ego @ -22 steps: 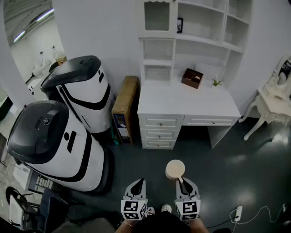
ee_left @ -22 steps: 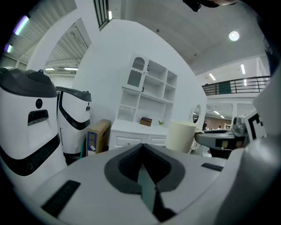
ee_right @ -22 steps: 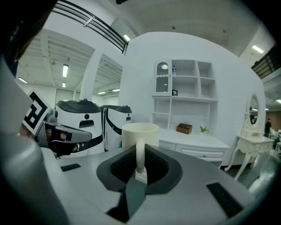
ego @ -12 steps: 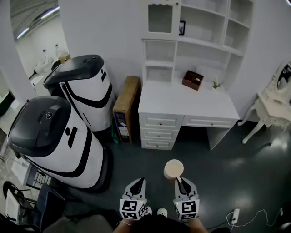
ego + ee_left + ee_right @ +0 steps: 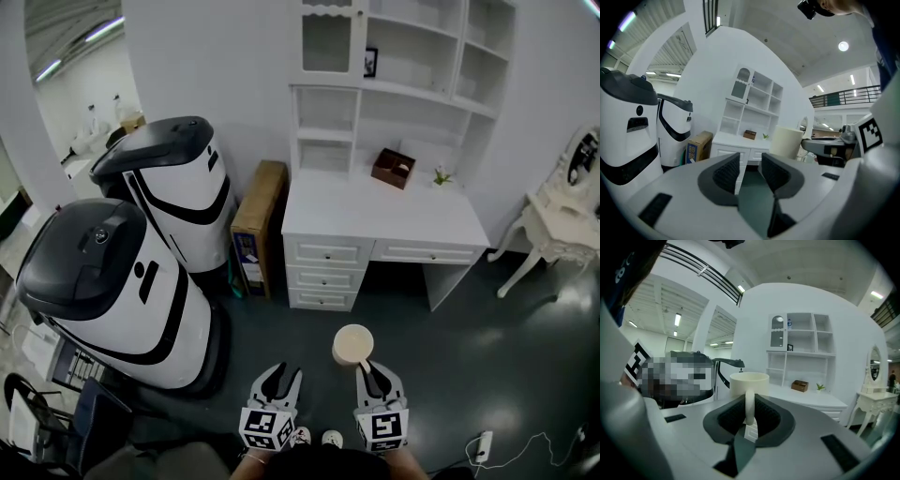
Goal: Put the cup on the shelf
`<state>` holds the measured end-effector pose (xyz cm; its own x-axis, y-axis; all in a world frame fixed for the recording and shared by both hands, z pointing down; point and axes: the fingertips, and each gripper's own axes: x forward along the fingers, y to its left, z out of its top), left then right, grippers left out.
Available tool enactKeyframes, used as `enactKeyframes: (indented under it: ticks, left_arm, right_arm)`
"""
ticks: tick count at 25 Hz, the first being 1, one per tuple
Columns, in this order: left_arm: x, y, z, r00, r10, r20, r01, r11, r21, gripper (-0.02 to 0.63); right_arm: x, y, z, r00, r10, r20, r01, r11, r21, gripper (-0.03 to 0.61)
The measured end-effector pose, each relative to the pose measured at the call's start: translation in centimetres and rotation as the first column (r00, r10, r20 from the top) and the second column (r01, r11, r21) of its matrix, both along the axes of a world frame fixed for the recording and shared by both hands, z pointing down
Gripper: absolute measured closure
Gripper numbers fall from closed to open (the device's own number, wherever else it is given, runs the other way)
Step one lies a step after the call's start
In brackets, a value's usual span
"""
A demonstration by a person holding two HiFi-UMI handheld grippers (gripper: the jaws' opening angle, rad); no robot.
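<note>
Jaws of right gripper [image 5: 749,401] clamping upright cup [image 5: 749,380] by its handle [image 5: 749,409], jaws of left gripper [image 5: 750,165] standing apart, holding nothing, both hovering well apart from shelf [image 5: 412,91].

Both grippers sit side by side, close in to the person's body, pointing away and tipped slightly down. The left gripper [image 5: 277,375] has its jaws partly apart with nothing between them. The right gripper [image 5: 372,371] is clamped on the handle of the cup [image 5: 352,344], holding it upright out front.
</note>
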<state>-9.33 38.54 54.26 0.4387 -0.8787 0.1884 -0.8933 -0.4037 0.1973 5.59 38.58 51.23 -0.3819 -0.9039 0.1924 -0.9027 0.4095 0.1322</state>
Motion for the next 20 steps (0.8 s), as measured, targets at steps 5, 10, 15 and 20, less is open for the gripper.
enactKeyframes:
  ticks: [5, 10, 15, 20]
  left_arm:
    - [-0.9, -0.4, -0.4, 1.000, -0.009, 0.014, 0.009, 1.000, 0.027, 0.382]
    - [-1.6, -0.9, -0.2, 1.000, 0.022, -0.002, -0.022, 0.999, 0.026, 0.382]
    - [-0.5, -0.7, 1.3, 0.995, 0.095, -0.002, -0.095, 0.995, -0.017, 0.382]
    - [-0.4, -1.1, 2.0, 0.995, 0.102, 0.022, -0.102, 0.995, -0.020, 0.382]
  right_arm:
    - [-0.1, 0.0, -0.1, 1.000, 0.021, 0.011, -0.021, 1.000, 0.006, 0.525]
    - [-0.9, 0.1, 0.7, 0.999, 0.042, 0.019, -0.042, 0.999, -0.006, 0.525]
    - [-1.4, -0.3, 1.5, 0.998, 0.064, 0.030, -0.064, 0.998, -0.009, 0.525]
    - [-1.5, -1.2, 2.1, 0.995, 0.084, 0.046, -0.083, 0.996, -0.027, 0.525]
